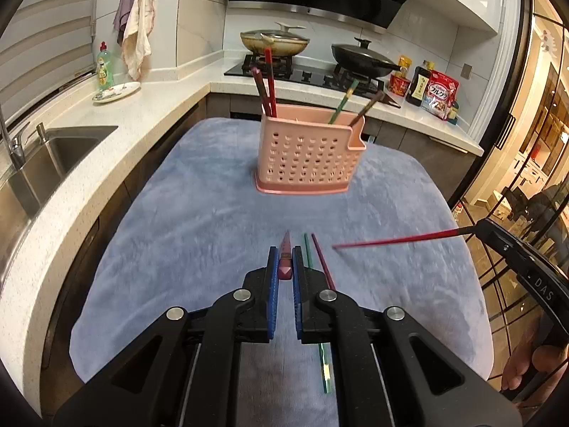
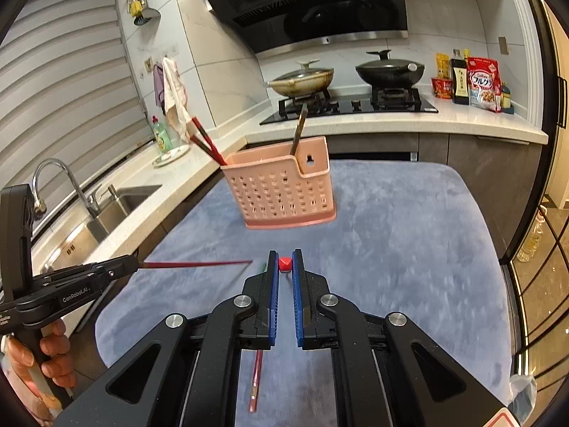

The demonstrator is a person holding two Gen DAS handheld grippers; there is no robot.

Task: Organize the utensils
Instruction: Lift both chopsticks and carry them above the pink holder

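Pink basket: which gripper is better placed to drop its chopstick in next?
Left, marginally. The left gripper and right gripper each clamp a chopstick facing the pink basket, but its red chopsticks stand at the left end, the left gripper's side.

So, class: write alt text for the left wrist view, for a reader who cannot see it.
The left gripper is shut on a dark red chopstick above a blue plush cloth. Two more chopsticks lie beside it; ahead stands a pink perforated plastic utensil basket holding several chopsticks.
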